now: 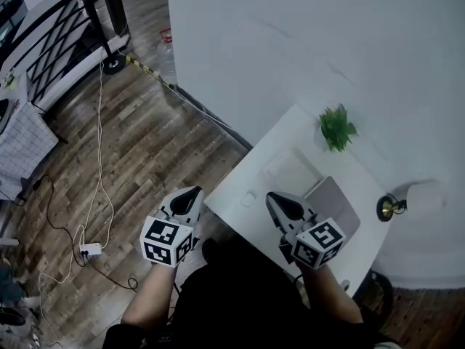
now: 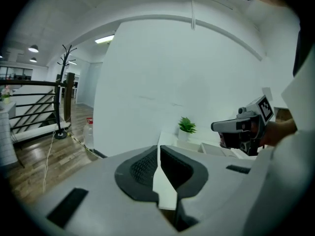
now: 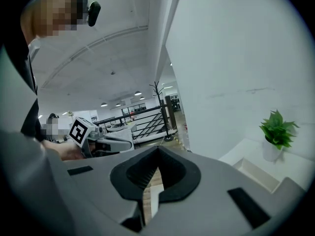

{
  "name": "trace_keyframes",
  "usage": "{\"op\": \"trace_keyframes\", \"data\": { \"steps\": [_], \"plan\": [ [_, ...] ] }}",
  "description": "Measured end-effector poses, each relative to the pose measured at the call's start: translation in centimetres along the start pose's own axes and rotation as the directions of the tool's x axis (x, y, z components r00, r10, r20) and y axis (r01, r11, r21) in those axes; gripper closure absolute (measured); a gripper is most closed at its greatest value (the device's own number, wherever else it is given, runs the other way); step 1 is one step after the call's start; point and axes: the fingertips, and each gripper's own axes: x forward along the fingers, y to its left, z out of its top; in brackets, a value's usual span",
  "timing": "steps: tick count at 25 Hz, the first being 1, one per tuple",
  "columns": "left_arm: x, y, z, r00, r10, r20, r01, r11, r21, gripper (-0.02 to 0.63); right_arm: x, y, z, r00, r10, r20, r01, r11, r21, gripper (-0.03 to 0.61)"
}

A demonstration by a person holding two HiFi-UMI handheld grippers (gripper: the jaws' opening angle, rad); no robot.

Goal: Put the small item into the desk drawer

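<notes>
Left hand-held gripper (image 2: 158, 150) and right hand-held gripper (image 3: 157, 152) are both closed, empty; the person's torso (image 1: 240, 297) hides the desk (image 1: 289, 131) front.

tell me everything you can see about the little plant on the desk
The plant is small, with bright green, pointed leaves fanning up from a plain white pot. It stands upright at the far edge of the white desk, close to the white wall. Only the desk touches it.

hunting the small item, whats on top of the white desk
On the desk: a potted plant, a shallow white tray, a grey flat panel. The right gripper covers the near part.
</notes>
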Motion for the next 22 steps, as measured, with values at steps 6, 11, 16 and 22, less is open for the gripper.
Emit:
{"op": "trace_keyframes", "data": {
  "steps": [6, 11, 16, 22],
  "plan": [
    [1.6, -0.4, -1.2, 0.996, -0.082, -0.034, 0.083, 0.997, 0.011, 0.587, -0.2, -0.8, -0.7, 0.998, -0.058, -0.012, 0.059, 0.998, 0.020, 0.575],
    [3.7, -1.5, -2.3, 0.987, -0.134, -0.084, 0.137, 0.990, 0.031, 0.503, -0.1, -2.2, -1.4, 0.997, -0.074, -0.003, 0.074, 0.996, 0.049, 0.575],
    [6.0, -2.7, -3.1, 0.977, -0.172, -0.124, 0.178, 0.983, 0.042, 0.455, 0.3, -3.9, -2.4, 0.997, -0.077, -0.012, 0.078, 0.994, 0.073, 0.575],
    [9.1, -4.4, -7.0, 0.940, -0.237, -0.246, 0.253, 0.967, 0.037, 0.371, -0.4, -6.3, -3.8, 0.994, -0.108, -0.016, 0.109, 0.987, 0.115, 0.575]
  ]
}}
